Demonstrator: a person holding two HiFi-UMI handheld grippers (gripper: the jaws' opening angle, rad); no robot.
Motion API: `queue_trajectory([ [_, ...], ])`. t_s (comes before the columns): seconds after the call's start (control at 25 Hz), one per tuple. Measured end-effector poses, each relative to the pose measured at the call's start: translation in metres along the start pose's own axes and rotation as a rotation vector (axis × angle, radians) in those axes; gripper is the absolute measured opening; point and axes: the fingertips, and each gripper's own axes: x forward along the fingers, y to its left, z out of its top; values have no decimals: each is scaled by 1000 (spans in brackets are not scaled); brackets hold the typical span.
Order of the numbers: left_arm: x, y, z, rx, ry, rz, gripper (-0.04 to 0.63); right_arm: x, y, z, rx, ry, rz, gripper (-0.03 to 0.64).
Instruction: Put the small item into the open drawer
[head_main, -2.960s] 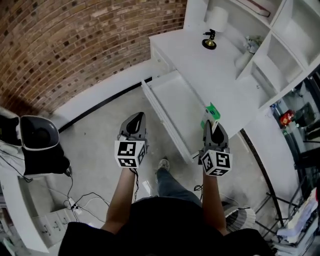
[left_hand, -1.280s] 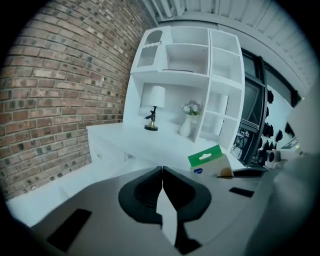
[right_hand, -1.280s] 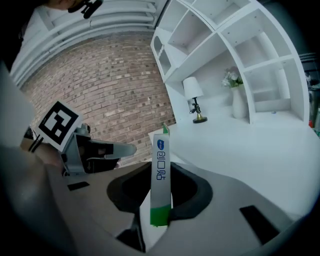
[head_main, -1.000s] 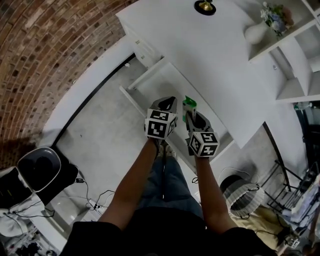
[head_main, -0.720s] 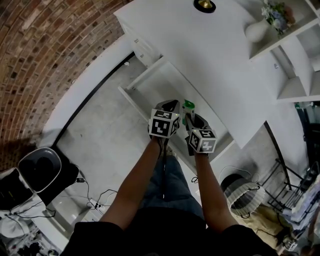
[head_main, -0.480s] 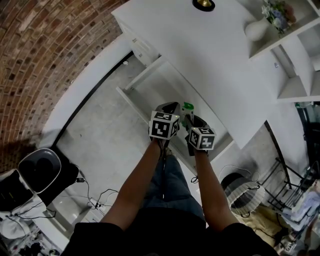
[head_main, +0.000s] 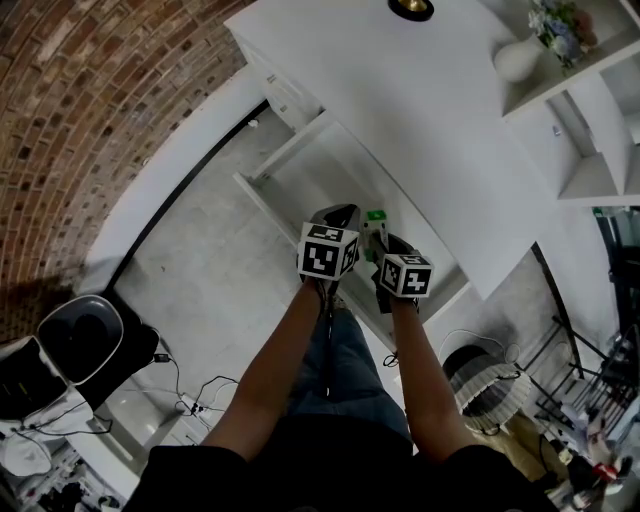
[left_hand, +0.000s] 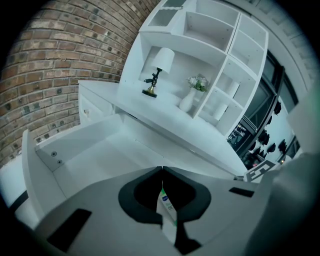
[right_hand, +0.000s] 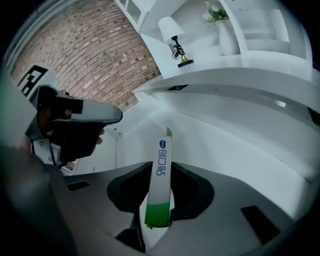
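Now our right gripper (head_main: 386, 240) clamps the small box (right_hand: 161, 175) above the open drawer (head_main: 330, 170); left gripper (head_main: 336, 213) closed. Next we lower toward 12 o'clock, release.

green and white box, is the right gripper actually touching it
Touching. The right gripper view shows the right gripper clamped on the green and white box, a jaw pressed against each side.

Red-brown brick wall (head_main: 90, 90) upper left, with a white baseboard (head_main: 165, 190) at its foot. Grey concrete floor (head_main: 200, 290). White desk (head_main: 430, 120) with a white shelf unit (head_main: 590, 170) on it. Table lamp (left_hand: 159, 67) and white vase (head_main: 518, 62) of flowers on the desktop. Black-seated chair (head_main: 80, 345) lower left, with cables (head_main: 190, 395) on the floor beside it.
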Motion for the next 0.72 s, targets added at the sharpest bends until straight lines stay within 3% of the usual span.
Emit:
queue_trajectory([
  [0.24,0,2,-2,0,6,4,23,-2,-10,-1,-72,14,-76,121],
  [0.56,0,6,-3,-3,7,7,23,-3,-22,-5,-138,49,-159,285],
  [0.72,-1,7,-3,-6,1,7,23,-5,-23,-4,-120,39,-169,314],
])
